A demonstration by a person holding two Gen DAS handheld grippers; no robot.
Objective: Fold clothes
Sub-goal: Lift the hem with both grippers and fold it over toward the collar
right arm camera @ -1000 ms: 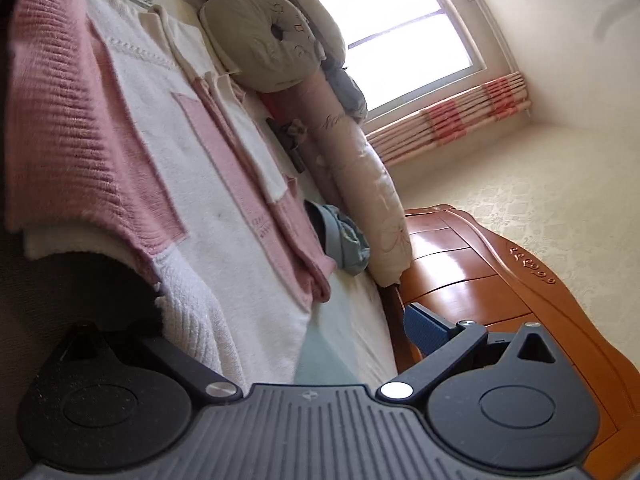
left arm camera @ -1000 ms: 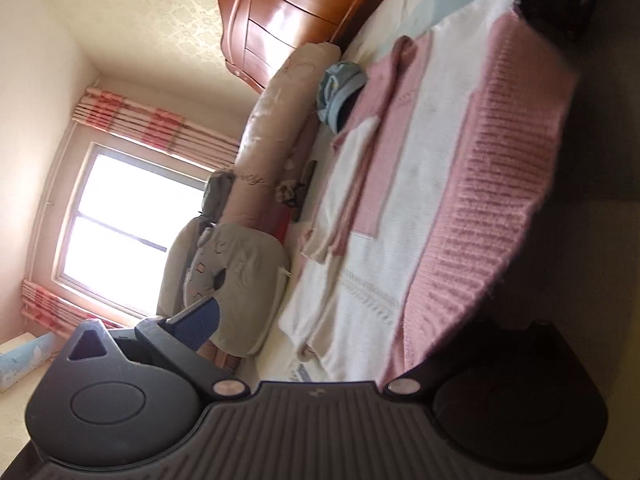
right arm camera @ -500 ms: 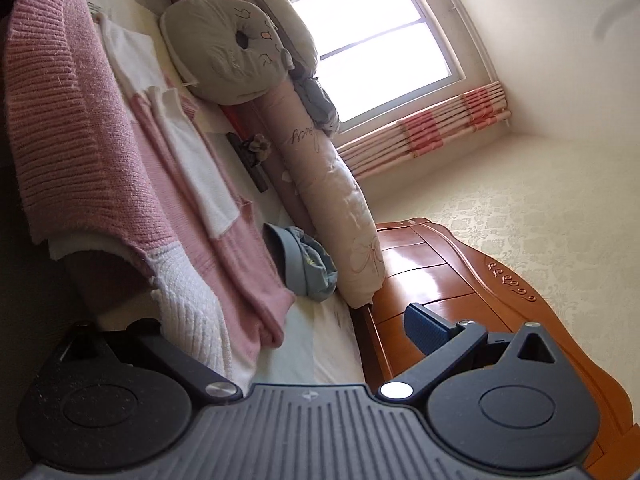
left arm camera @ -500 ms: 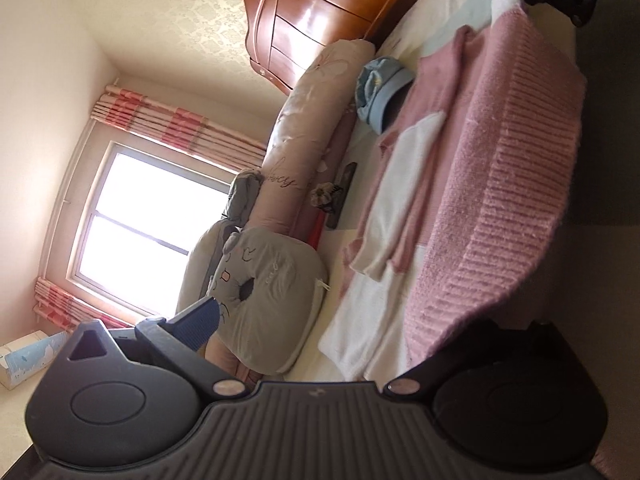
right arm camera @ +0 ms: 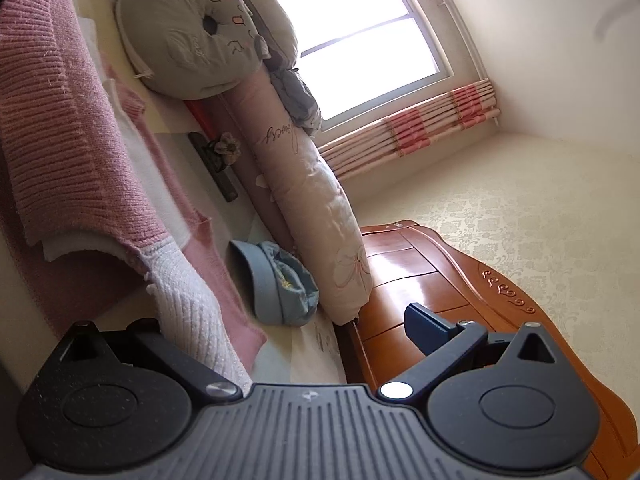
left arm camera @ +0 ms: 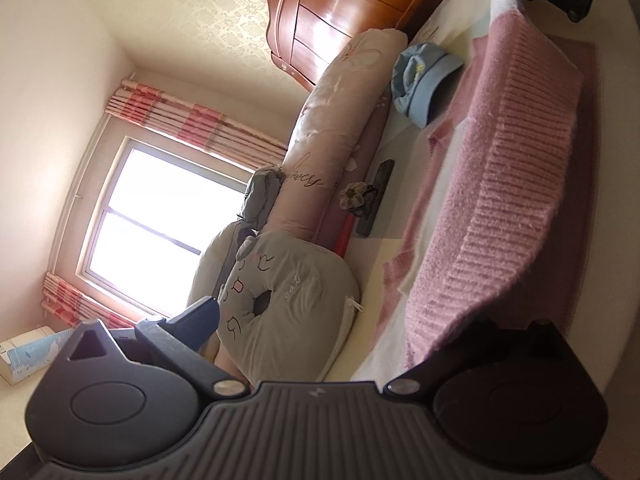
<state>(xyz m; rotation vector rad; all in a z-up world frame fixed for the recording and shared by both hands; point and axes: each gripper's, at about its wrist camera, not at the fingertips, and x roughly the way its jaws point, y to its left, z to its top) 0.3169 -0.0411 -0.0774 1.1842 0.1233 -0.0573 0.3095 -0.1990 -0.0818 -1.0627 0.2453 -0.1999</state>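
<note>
Both wrist views, rolled sideways, share the bed (left arm camera: 404,240) and window (right arm camera: 372,40).

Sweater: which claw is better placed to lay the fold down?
Probably left: the sweater fold drapes over the left claw; a cap lies close before the right claw.

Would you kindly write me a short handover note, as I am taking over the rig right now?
Left gripper: fingers wide apart, one free in the air, the other hidden under the ribbed hem of the pink sweater.
Right gripper: the same, at the hem's other end.
The sweater lies on the bed with its hem doubled over the body. A blue cap lies beside it.
Done: the first fold, roughly.
Left: slip the fingers out, fold again, then smooth it.
</note>
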